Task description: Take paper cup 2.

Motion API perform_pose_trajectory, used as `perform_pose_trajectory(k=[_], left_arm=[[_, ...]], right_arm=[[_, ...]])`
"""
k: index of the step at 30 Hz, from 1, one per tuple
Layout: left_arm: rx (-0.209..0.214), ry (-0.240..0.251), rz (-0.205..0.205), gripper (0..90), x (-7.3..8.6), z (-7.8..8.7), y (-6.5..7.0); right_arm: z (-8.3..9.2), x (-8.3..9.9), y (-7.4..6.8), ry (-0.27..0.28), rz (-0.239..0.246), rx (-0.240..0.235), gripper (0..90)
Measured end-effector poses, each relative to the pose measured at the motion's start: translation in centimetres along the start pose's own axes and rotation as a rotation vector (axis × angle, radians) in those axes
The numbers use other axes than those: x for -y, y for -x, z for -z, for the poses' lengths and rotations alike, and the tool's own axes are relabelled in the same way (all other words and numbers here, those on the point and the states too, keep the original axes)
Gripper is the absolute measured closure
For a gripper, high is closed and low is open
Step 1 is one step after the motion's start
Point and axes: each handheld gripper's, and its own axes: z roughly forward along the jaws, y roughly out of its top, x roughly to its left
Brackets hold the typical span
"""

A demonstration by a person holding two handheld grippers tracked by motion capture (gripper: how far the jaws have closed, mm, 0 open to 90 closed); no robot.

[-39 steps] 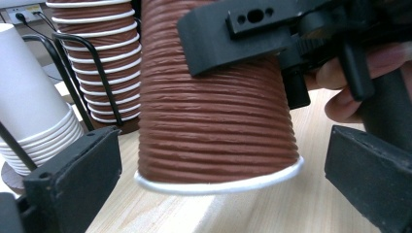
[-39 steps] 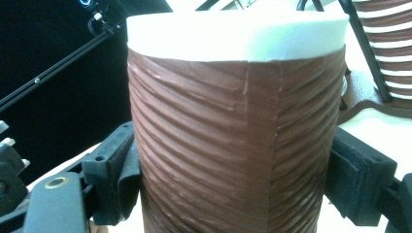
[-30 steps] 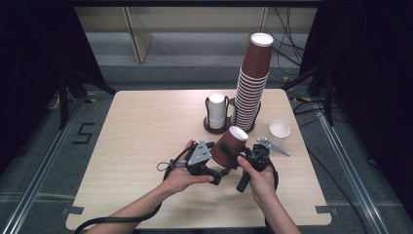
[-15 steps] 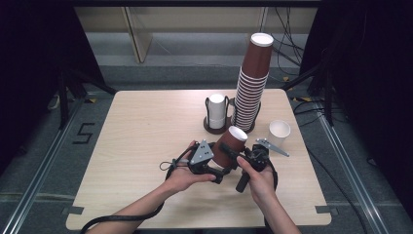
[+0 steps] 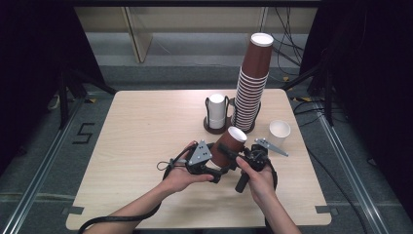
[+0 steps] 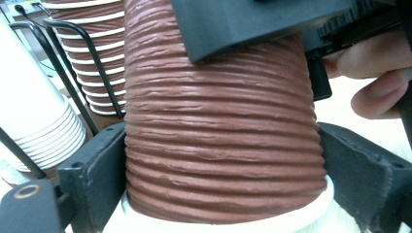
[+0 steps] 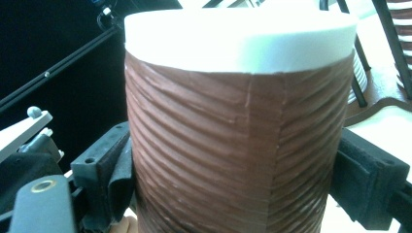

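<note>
Table [image 5: 146,126] is seen from the high view, light wood, with all items toward its far-right part; a tall stack of brown ribbed cups [image 5: 252,87] is stood upright in a wire holder near the far edge; a shorter stack of white cups [image 5: 216,111] is held in the holder just beside it, to the left; a single white cup [image 5: 279,134] is stood upright nearer the right edge, apart from both stacks.

A brown ribbed cup [image 5: 229,146] is held tilted above the table's near middle, between both hands; left claw [image 6: 218,165] is seen clamped on its wider rim end, its jaws having just been closing; right claw [image 7: 233,179] is set against the cup's sides, pads touching the wall, its jaws having just been opening.
</note>
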Motion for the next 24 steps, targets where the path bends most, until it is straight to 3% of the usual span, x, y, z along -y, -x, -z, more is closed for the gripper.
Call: perform_pose_trajectory(k=[4, 6, 10, 12, 13, 17, 19, 20, 21, 23, 24], left_arm=[[0.009, -0.001, -0.002, 10.9, 0.0, 0.1, -0.1], [0.016, 0.003, 0.019, 11.1, 0.0, 0.1, 0.0], [0.019, -0.013, 0.005, 11.1, -0.1, 0.3, 0.1], [0.019, -0.008, 0.002, 11.1, -0.1, 0.3, 0.0], [0.016, -0.009, -0.002, 11.1, -0.1, 0.4, -0.1], [0.012, -0.014, -0.014, 11.1, -0.2, 0.6, -0.3], [0.014, -0.008, -0.018, 11.1, -0.1, 0.7, -0.4], [0.013, -0.031, 0.011, 11.1, -0.1, 0.9, -0.2], [0.014, -0.035, 0.01, 11.1, -0.1, 1.0, -0.3], [0.009, -0.038, 0.005, 11.1, 0.0, 1.2, -0.4], [0.006, -0.04, 0.006, 11.1, 0.0, 1.3, -0.5]], right_arm=[[0.0, 0.0, -0.1, -0.013, 0.0, 0.008, 12.1], [0.0, 0.1, -0.1, -0.012, 0.008, 0.004, 8.7], [-0.1, 0.3, 0.2, -0.018, 0.008, 0.014, 5.1], [0.1, 0.2, -0.2, -0.024, -0.026, -0.003, 4.9], [0.0, 0.2, 0.0, -0.019, 0.003, 0.006, 4.7], [0.1, 0.1, -0.1, -0.025, 0.014, 0.017, 4.1], [0.3, 0.0, -0.2, -0.026, 0.021, -0.003, 3.8], [0.3, 0.0, 0.0, -0.019, 0.036, -0.011, 3.7], [0.3, 0.0, 0.0, -0.026, 0.052, 0.011, 3.7], [0.6, -0.1, -0.2, -0.041, 0.044, -0.002, 3.4], [0.7, -0.1, -0.2, -0.04, 0.063, -0.007, 3.3]])
